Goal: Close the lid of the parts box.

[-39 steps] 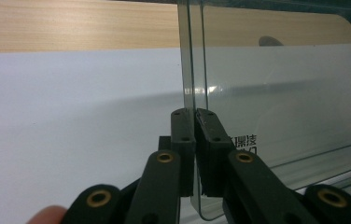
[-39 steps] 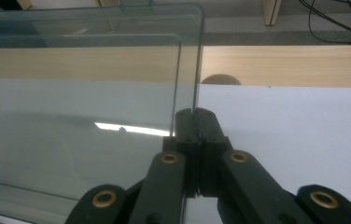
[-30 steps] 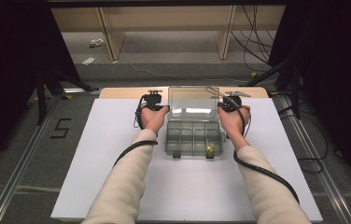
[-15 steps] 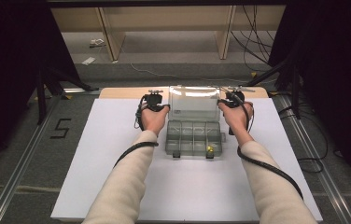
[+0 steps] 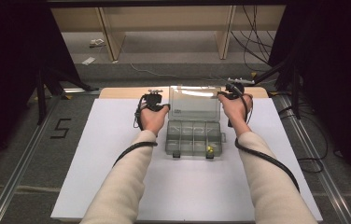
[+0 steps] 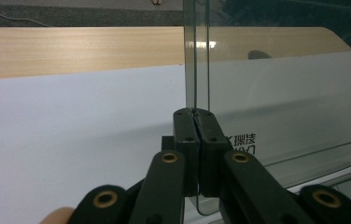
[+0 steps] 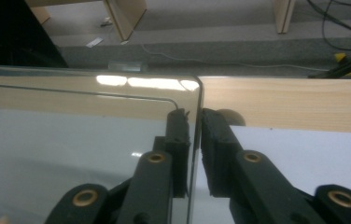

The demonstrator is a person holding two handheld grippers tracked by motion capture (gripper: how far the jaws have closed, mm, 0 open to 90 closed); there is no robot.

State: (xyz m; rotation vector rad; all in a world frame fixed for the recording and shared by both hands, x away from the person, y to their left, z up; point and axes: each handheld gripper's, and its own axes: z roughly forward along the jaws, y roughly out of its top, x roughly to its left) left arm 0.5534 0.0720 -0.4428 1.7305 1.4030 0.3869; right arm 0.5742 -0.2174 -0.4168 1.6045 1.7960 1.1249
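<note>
The fingers of the left gripper are pressed tight on the left edge of the clear lid, pinching the thin plastic between them. On the other side, the right gripper straddles the lid's right edge near its top corner; its fingers have just been closing after a brief loosening, with the lid's edge in between. One seems to rest against the plastic while a sliver of gap shows at the other, so I would not call that grip firm.

The organiser box sits in the middle of the white worktop, its compartmented tray toward the person and the lid standing up nearly vertical at the far side. A small yellow piece lies in a front compartment.

To my eye, the step in hand is swinging the lid on its hinge, both hands guiding it, though I cannot say which way. The next move calls for the right side to regain its hold, then for both hands to travel together along the same arc so the thin lid does not twist or drag the tray.
</note>
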